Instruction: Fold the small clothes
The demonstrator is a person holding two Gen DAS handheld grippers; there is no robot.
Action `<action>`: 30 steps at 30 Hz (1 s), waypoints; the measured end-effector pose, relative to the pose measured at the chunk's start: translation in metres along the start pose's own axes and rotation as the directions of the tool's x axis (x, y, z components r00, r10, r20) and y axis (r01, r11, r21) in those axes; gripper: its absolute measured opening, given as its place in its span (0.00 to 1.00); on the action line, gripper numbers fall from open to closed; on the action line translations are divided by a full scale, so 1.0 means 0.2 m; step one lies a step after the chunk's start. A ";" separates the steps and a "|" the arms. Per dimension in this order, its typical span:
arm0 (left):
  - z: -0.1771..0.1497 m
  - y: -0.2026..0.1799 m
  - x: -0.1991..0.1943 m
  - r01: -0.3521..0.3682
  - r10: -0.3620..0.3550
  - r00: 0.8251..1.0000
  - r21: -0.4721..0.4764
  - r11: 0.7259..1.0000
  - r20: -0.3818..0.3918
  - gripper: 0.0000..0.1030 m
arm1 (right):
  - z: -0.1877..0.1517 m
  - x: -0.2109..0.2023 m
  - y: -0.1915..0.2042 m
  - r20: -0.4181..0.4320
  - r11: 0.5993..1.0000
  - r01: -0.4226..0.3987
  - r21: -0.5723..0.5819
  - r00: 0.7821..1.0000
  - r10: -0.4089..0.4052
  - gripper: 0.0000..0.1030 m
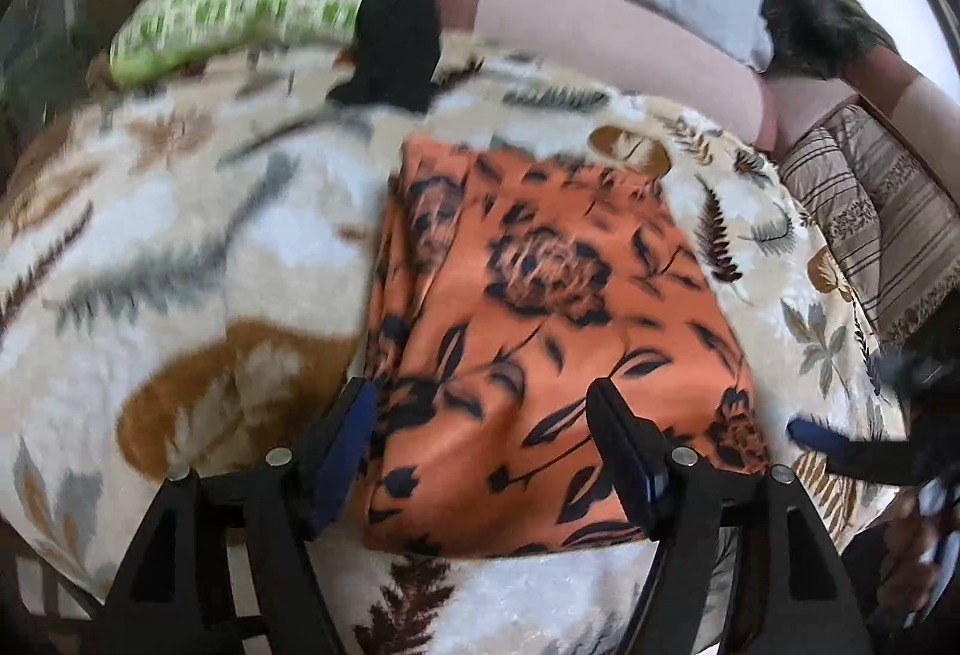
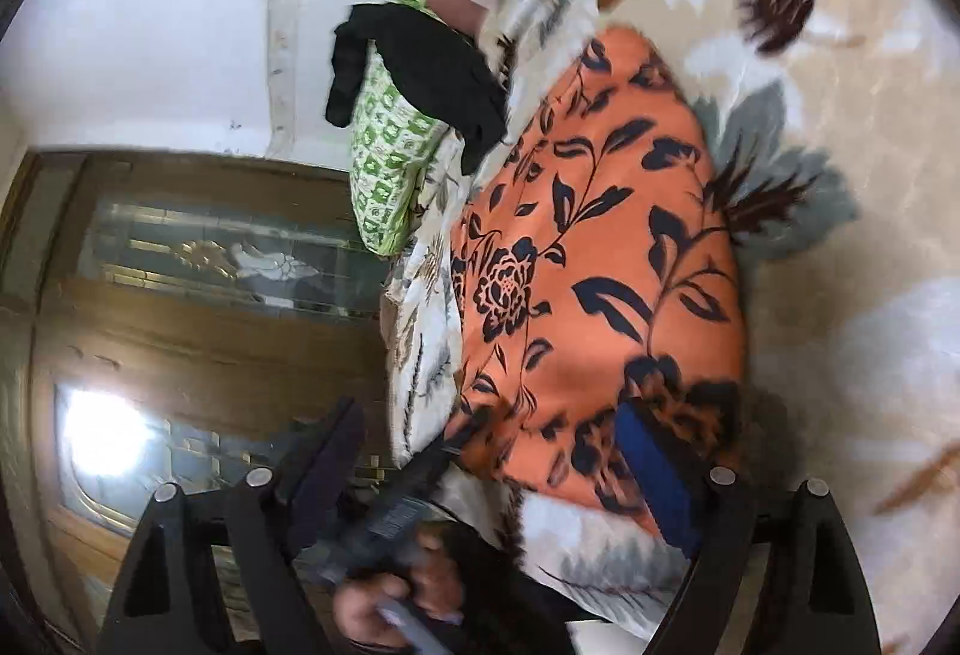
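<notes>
An orange cloth printed with dark flowers [image 1: 540, 331] lies on the bed, on a cream blanket with leaf and feather patterns [image 1: 180, 235]. It looks already folded into a rough rectangle, flat and fairly tidy. Farther back on the bed sit a green-and-white patterned cloth [image 1: 252, 1] and a black garment [image 1: 402, 7] draped over it, both well apart from the orange piece.

The left claw [image 1: 480, 451] hangs over the near edge of the orange cloth with its jaws spread, one finger just off the cloth's left side and the other over its lower part; nothing is between them. The right claw [image 2: 492, 469] is spread too, its blue-padded finger [image 2: 657, 475] resting at the cloth's near corner, the other finger off the edge of the bed. It pinches nothing that I can see.

My guess is the step in hand is either another fold or smoothing the one just made. To do it well, each claw ought to take a near corner through all the layers, lift them together and level, carry the edge straight over to meet the far edge, and set it down without dragging the bottom layer across the fuzzy blanket.
</notes>
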State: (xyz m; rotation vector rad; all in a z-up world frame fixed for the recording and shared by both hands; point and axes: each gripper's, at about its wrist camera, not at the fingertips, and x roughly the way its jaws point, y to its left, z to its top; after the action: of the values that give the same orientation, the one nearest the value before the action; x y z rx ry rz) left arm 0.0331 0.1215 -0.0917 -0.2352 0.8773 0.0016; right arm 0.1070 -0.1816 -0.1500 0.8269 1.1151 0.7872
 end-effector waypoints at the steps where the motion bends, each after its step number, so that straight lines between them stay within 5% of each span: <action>1: 0.01 -0.03 0.01 0.003 -0.003 1.000 0.016 1.000 -0.005 0.71 | -0.02 -0.03 -0.04 0.019 0.998 0.065 0.008 0.998 -0.065 0.85; 3: 0.04 -0.08 0.05 0.007 -0.006 1.000 0.045 0.999 -0.018 0.71 | -0.01 -0.03 -0.14 0.021 0.991 0.118 0.069 0.993 -0.120 0.86; 6: 0.05 -0.14 0.12 0.019 -0.017 1.000 0.079 0.997 -0.019 0.71 | -0.02 -0.05 -0.25 0.006 0.989 0.093 0.118 0.996 -0.094 0.86; 9: 0.02 -0.16 0.29 -0.063 0.075 0.994 0.130 0.989 -0.083 0.71 | -0.02 0.04 -0.26 -0.032 0.991 0.041 0.130 0.999 -0.037 0.86; 11: 0.00 -0.18 0.30 -0.086 0.097 0.993 0.161 0.983 -0.066 0.72 | 0.00 0.19 -0.26 -0.069 0.986 0.082 0.145 0.995 -0.072 0.83; 13: 0.00 -0.19 0.29 -0.090 0.101 0.993 0.163 0.983 -0.064 0.72 | -0.01 0.22 -0.18 -0.087 0.987 0.153 0.048 0.985 -0.148 0.41; 16: -0.01 -0.17 0.30 -0.068 0.078 0.995 0.150 0.986 -0.059 0.73 | -0.05 0.18 -0.07 -0.038 0.964 0.265 -0.033 0.963 -0.267 0.35; 18: -0.02 -0.20 0.30 -0.088 0.100 0.993 0.185 0.979 -0.059 0.73 | -0.09 0.20 -0.11 -0.012 0.928 0.369 -0.051 0.929 -0.370 0.38; 23: 0.03 -0.15 0.10 -0.001 0.000 1.000 0.119 0.993 0.008 0.73 | -0.03 0.11 0.02 0.004 0.952 0.288 -0.106 0.957 -0.289 0.63; 26: 0.00 -0.10 0.19 -0.053 0.056 0.998 0.115 0.992 -0.028 0.73 | 0.11 0.05 0.07 0.063 0.952 0.271 -0.145 0.962 -0.265 0.75; 27: -0.01 -0.07 0.25 -0.059 0.067 0.995 0.105 0.993 -0.073 0.74 | 0.19 0.07 0.01 0.044 0.966 0.245 -0.087 0.969 -0.241 0.79; 30: -0.04 -0.07 0.28 -0.075 0.081 0.995 0.119 0.990 -0.049 0.78 | 0.37 0.30 -0.17 -0.094 0.973 0.231 0.003 0.969 -0.230 0.78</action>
State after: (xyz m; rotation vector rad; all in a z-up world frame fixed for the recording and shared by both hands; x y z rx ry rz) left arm 0.0645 0.1006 -0.1371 -0.0916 0.9368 0.0171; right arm 0.1961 -0.1584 -0.1890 0.6626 1.2760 0.6284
